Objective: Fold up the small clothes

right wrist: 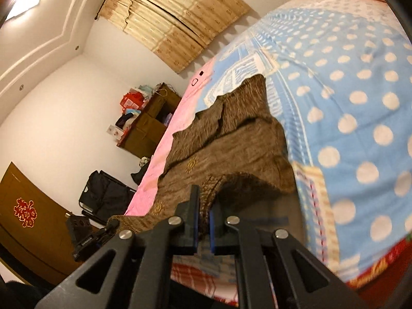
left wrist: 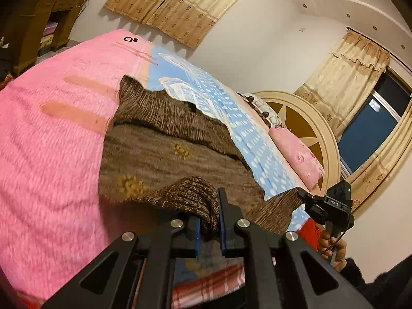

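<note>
1. The left gripper (left wrist: pixel 209 215) is pinching the near edge of the brown knit sweater (left wrist: pixel 164 144).
2. The right gripper (right wrist: pixel 204 217) is pinching that edge too.
3. The sweater is lying on the pink blanket (left wrist: pixel 51 139) and dotted blue blanket (right wrist: pixel 360 90).

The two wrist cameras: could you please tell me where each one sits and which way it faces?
Left wrist: on the left gripper, looking along its fingers over the brown knitted garment on the bed towards the window; the right gripper and a hand show.
Right wrist: on the right gripper, facing the door; the left gripper shows.
Shared: both grippers shut on the garment's near edge.
</note>
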Available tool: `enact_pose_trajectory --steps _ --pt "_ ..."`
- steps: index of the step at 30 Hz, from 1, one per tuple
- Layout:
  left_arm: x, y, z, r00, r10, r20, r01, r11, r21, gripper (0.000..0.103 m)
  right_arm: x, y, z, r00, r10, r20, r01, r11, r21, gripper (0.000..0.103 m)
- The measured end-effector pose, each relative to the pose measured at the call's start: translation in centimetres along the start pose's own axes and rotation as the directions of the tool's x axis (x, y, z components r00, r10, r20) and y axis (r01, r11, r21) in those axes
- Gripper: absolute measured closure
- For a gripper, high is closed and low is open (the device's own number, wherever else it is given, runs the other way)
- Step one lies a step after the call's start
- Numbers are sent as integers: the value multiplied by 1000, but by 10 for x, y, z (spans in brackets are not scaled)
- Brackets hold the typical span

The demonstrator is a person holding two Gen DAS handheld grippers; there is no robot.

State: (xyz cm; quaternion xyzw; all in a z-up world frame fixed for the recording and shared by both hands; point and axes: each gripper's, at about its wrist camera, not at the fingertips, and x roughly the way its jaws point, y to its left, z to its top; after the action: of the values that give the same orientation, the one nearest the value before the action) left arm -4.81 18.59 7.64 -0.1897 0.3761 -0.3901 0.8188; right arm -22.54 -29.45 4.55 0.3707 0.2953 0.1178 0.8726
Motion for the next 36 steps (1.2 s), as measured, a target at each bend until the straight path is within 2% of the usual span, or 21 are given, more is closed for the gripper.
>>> enact_pose_trajectory --steps 6,14,18,24,28,30,33,35,36 --pt "26 17 57 998 67 14 -66 997 -37 93 25 7 39 1000 -16 10 16 1000 -3 94" --pt "86 57 139 987 161 12 -159 983 -96 93 87 17 126 996 -75 49 78 995 -64 94" --pt "120 78 172 978 209 0 -208 972 -108 93 130 7 169 993 -109 54 112 992 -59 94" --pt "188 125 208 954 296 -52 -300 946 -120 93 200 -29 209 980 -197 36 198 979 -41 94" --pt "221 164 213 948 282 -148 -310 922 -232 92 243 -52 218 957 -291 15 292 953 -77 94" --pt "224 181 210 962 216 -164 -260 909 -327 92 259 -62 217 948 -319 2 318 945 -82 92" --pt "215 185 212 975 148 -166 -199 914 -354 84 268 -72 216 941 -339 -1 338 937 -84 91" --pt "205 185 216 979 133 -152 -180 918 -353 62 264 -72 217 940 -342 10 342 937 -79 88" --pt "196 183 220 980 152 -128 -188 919 -348 54 263 -72 217 937 -349 15 349 934 -78 84"
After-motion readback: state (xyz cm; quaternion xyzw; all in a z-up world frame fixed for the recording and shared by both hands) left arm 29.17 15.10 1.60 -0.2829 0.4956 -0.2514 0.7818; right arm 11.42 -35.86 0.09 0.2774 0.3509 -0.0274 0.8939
